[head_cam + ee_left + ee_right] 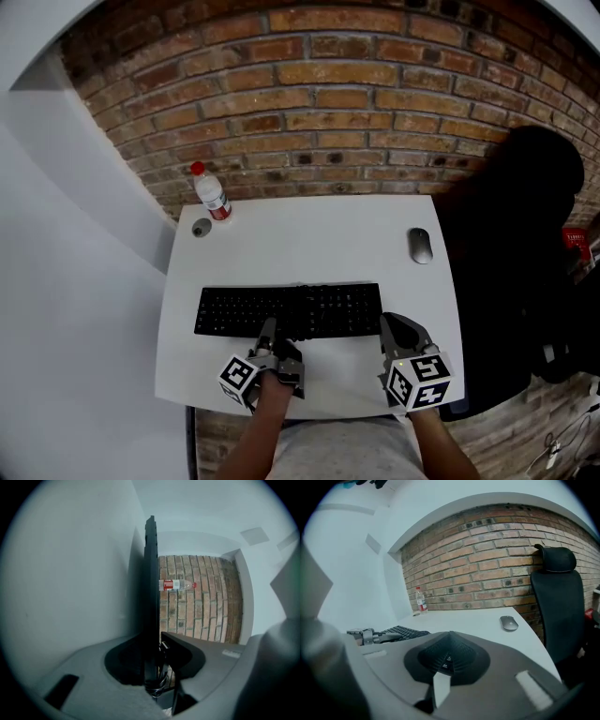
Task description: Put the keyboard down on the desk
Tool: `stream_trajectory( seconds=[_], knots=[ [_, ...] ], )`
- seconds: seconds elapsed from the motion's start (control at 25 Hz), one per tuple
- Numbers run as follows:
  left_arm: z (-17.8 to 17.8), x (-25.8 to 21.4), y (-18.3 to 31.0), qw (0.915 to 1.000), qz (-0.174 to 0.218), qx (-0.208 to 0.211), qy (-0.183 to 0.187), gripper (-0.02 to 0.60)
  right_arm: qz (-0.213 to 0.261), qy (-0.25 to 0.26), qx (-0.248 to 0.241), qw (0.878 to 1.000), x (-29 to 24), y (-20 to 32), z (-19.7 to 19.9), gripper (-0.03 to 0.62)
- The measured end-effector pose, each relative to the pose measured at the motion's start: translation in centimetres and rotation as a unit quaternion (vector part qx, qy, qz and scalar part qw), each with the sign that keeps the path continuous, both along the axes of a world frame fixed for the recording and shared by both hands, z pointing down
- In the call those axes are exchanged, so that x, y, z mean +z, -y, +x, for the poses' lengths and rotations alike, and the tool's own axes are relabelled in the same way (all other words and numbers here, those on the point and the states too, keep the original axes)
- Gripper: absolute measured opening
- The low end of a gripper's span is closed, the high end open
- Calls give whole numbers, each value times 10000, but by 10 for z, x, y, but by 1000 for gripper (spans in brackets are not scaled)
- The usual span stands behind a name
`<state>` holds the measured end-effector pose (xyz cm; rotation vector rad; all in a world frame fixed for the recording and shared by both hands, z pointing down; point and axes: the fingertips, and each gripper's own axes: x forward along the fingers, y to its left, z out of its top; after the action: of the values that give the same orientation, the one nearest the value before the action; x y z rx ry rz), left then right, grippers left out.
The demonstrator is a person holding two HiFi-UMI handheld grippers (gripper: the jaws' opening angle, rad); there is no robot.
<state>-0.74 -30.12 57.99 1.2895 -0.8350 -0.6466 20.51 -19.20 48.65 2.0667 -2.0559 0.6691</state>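
Observation:
A black keyboard [291, 311] lies flat across the front half of the white desk [319, 234]. My left gripper [271, 334] sits at its near edge, left of the middle. In the left gripper view the keyboard [151, 597] stands as a dark slab between the jaws of that gripper [155, 641], which close against it. My right gripper [398, 328] rests just off the keyboard's right end, jaws together with nothing in them. The right gripper view shows its shut gripper [447, 657], with the keyboard [401, 631] off to the left.
A water bottle [212, 195] and a small round cap [202, 228] stand at the desk's back left corner. A grey mouse [420, 245] lies at the back right. A black chair [525, 234] stands right of the desk, with a brick wall behind.

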Motion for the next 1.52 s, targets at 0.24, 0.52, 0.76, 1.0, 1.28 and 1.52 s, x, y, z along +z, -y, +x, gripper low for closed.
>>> stream_trajectory(
  seconds=[0.24,0.52,0.76,1.0,1.28,1.52],
  knots=[
    [2,0,1,9997,-56,171,168,181,-7,41,-63,10000,4,1,-6,9],
    [8,-2,-2,9958,-82,644,640,241,-44,82,-127,9999,6,1,-12,9],
    [17,-1,-8,9837,-36,1278,1262,275,-46,107,-142,9998,8,-2,-12,9],
    [18,1,-12,9728,-66,1679,1594,281,-47,128,-155,9998,9,-6,-12,9],
    [18,3,-20,9554,-32,2098,2080,299,-40,161,-158,9997,11,-11,-13,9],
    [11,4,-30,9470,-35,2249,2293,307,-15,195,-202,9996,11,-13,-17,9]
  ],
)
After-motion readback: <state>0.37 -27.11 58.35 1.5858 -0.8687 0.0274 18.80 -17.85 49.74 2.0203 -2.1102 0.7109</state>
